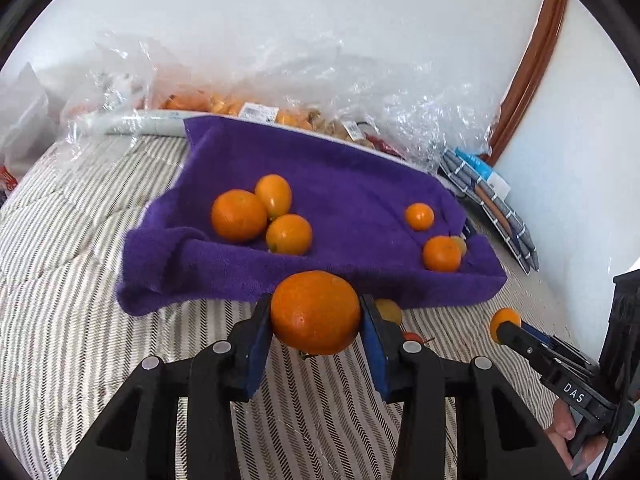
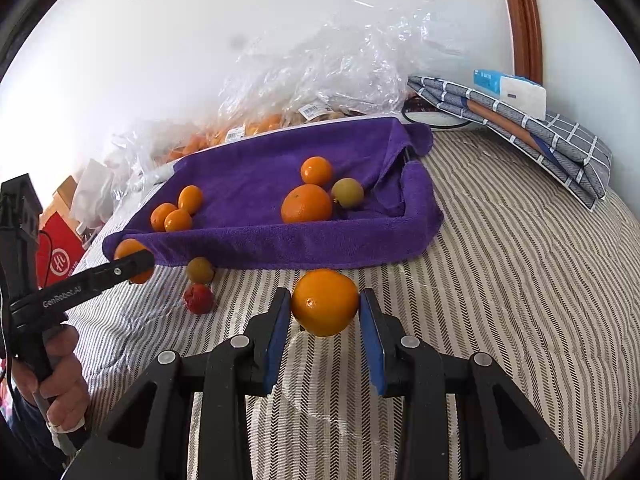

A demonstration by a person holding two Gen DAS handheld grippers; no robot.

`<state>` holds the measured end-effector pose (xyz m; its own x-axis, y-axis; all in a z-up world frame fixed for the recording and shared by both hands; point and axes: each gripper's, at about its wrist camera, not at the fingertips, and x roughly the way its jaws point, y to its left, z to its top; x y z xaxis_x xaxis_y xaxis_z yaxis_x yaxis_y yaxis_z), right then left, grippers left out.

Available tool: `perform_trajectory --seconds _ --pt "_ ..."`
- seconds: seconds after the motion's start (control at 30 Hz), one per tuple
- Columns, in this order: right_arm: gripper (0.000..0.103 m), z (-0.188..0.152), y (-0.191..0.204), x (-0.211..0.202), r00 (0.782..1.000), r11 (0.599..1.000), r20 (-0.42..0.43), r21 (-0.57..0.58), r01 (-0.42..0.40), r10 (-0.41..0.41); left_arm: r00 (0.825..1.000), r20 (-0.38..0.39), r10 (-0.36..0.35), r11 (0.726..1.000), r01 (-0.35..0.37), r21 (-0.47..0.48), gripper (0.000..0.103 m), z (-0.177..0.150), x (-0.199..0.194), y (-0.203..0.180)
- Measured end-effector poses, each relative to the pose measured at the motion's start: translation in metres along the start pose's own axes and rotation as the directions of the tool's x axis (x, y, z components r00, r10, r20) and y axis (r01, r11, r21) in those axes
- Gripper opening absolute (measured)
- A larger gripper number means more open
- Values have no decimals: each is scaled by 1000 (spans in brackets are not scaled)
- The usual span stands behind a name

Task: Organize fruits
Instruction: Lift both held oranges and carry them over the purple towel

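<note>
Gripping an orange point(image 1: 315, 312) in the left gripper point(image 1: 316, 320) and another orange point(image 2: 325, 302) in the right gripper point(image 2: 325, 312), both near the purple towel point(image 1: 352, 184), the person likely carries them over its near edge next.

Both pictures are bright with soft daylight. The plain white wall point(image 1: 280, 20) looks washed out. The crinkly clear plastic bags point(image 2: 340, 64) shine with glare. Shadows are faint. Straight lines bend near the round black edges.

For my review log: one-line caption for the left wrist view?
Left gripper clamps an orange before the purple towel-lined tray; right gripper holds another.
</note>
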<state>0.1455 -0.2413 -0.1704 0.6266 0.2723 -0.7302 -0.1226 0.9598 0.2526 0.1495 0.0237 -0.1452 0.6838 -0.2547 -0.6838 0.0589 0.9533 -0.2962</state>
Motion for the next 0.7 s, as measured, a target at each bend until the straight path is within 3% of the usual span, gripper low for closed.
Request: perform_trajectory --seconds 0.17,0.3,0.6,0.7 --pt "35 1 -3 -2 1000 1000 4 14 13 -13 998 45 38 999 -39 27 40 2 -11 -3" --pt "35 9 -5 0 1000 1000 -15 25 12 -11 999 44 28 999 -29 24 40 7 -13 -1" --pt "35 62 -1 -5 998 999 65 -38 24 -22 999 50 2 999 0 -48 40 36 -17 9" --pt "35 86 0 0 994 998 104 -63 33 -26 996 81 25 999 -22 -43 40 54 -16 7"
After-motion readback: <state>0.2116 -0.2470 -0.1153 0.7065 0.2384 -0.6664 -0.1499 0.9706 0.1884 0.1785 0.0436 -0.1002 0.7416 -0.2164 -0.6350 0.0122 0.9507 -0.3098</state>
